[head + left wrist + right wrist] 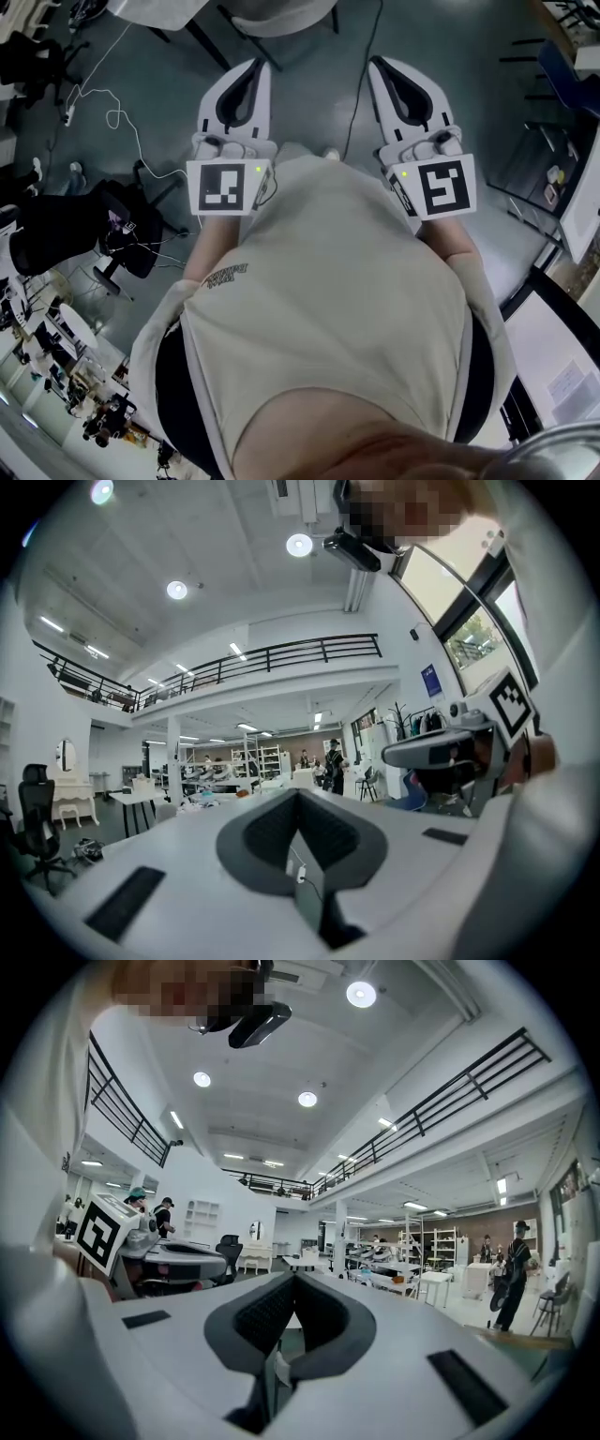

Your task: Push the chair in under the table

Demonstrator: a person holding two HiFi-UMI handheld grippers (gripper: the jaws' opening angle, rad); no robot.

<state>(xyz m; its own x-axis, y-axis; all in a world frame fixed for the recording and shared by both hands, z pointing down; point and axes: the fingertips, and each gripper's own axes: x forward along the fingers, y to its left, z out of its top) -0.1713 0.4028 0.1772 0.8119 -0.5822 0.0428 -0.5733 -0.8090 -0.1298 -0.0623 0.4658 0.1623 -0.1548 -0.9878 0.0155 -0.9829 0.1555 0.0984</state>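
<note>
In the head view a pale grey chair [279, 21] stands at the top edge, next to a white table [157, 9] with a black leg. I hold both grippers level in front of my body, pointing toward the chair and a short way from it. The left gripper [260, 64] is shut with nothing in it, and so is the right gripper [379, 64]. The left gripper view shows its jaws [298, 795] closed and the other gripper off to the right. The right gripper view shows closed jaws [292, 1281] too. Neither gripper view shows the chair.
A black office chair [124, 230] stands on the grey floor to my left, with white cables [112, 117] trailing beyond it. A blue chair [568, 73] and a white table [561, 370] are at my right. Distant desks, shelves and people [514, 1269] fill the hall.
</note>
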